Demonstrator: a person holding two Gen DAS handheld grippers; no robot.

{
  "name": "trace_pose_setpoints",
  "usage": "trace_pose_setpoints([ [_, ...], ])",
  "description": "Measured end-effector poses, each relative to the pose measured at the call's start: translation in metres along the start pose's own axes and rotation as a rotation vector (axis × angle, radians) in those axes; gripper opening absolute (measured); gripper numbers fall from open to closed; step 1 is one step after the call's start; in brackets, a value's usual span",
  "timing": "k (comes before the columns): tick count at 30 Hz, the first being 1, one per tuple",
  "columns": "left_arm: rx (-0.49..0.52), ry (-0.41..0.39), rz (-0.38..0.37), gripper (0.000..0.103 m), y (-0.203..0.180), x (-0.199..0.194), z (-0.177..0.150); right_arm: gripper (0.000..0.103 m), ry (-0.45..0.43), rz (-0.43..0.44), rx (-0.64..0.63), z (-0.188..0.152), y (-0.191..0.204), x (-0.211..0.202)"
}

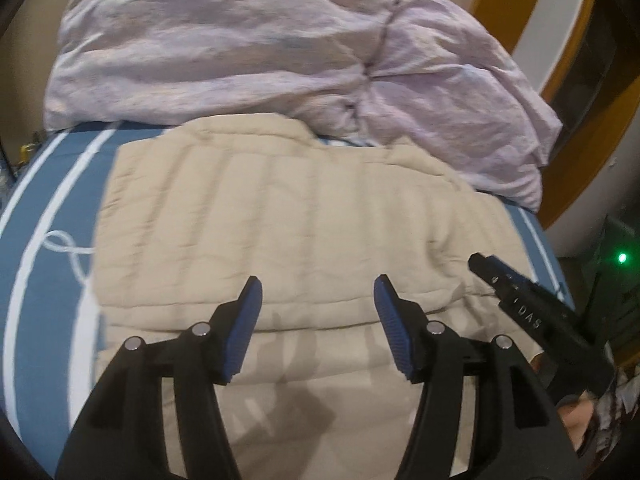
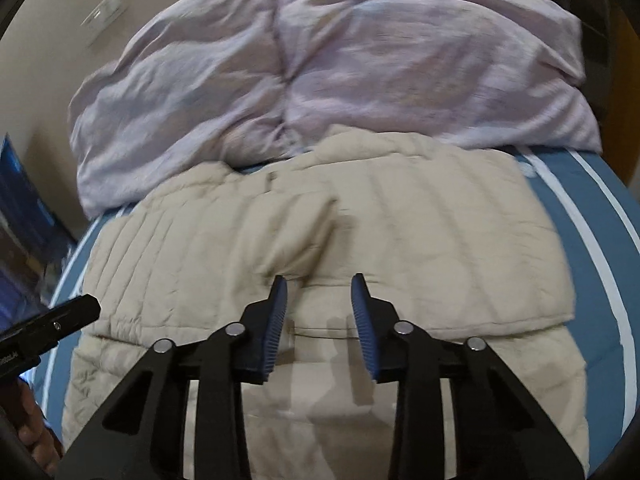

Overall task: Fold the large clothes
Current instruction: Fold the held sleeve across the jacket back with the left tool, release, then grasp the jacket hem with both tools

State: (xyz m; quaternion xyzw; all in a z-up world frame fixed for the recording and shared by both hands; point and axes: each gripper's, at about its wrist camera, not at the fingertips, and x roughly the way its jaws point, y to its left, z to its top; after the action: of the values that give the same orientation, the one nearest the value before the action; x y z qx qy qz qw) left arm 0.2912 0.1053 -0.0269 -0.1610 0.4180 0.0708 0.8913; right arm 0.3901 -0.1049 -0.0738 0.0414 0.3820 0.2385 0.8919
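A beige quilted puffer jacket (image 1: 288, 216) lies flat on a blue bed, partly folded over itself. It also shows in the right wrist view (image 2: 420, 232), with a folded flap edge across the middle. My left gripper (image 1: 318, 292) is open and empty, hovering just above the jacket's near part. My right gripper (image 2: 319, 290) is open and empty, above the jacket's fold edge. The right gripper's black body (image 1: 520, 308) shows at the right of the left wrist view. The left gripper's body (image 2: 48, 320) shows at the left of the right wrist view.
A crumpled lilac duvet (image 1: 256, 40) is heaped at the far side of the bed, also in the right wrist view (image 2: 340, 60). The blue bedspread (image 1: 44, 216) has white stripes. A wooden frame (image 1: 572, 92) stands at the right. A wall (image 2: 48, 40) is behind.
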Motion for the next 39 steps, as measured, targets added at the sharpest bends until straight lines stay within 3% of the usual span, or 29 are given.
trace_pose_setpoints([
  [6,-0.011,0.001,0.05,0.058,0.033,-0.008,-0.016,0.025,0.125,-0.086,-0.048,-0.008,0.011,0.044],
  [9,-0.009,-0.005,0.051,0.058,0.047,-0.021,-0.027,0.026,0.102,-0.071,-0.023,-0.006,0.005,0.029],
  [11,0.006,-0.013,0.06,0.064,0.059,-0.034,-0.039,0.037,0.07,-0.054,-0.01,-0.004,-0.001,0.008],
  [13,0.013,-0.02,0.064,0.067,0.07,-0.047,-0.053,0.076,0.035,-0.048,-0.001,-0.005,-0.008,-0.013],
  [14,0.014,-0.018,0.065,0.067,0.078,-0.055,-0.061,0.079,0.015,-0.043,-0.004,-0.008,-0.011,-0.025],
  [18,0.001,-0.002,0.064,0.067,0.104,-0.078,-0.092,0.079,0.014,-0.049,-0.038,-0.029,-0.033,-0.068],
  [26,-0.058,0.014,0.033,0.067,0.15,-0.113,-0.154,0.079,0.056,-0.11,0.027,-0.096,-0.108,-0.128],
  [32,-0.093,0.018,-0.023,0.065,0.16,-0.118,-0.184,0.079,0.058,-0.119,0.12,-0.155,-0.164,-0.158],
  [39,-0.093,0.022,-0.062,0.057,0.153,-0.114,-0.203,0.079,0.038,-0.069,0.132,-0.191,-0.176,-0.169],
])
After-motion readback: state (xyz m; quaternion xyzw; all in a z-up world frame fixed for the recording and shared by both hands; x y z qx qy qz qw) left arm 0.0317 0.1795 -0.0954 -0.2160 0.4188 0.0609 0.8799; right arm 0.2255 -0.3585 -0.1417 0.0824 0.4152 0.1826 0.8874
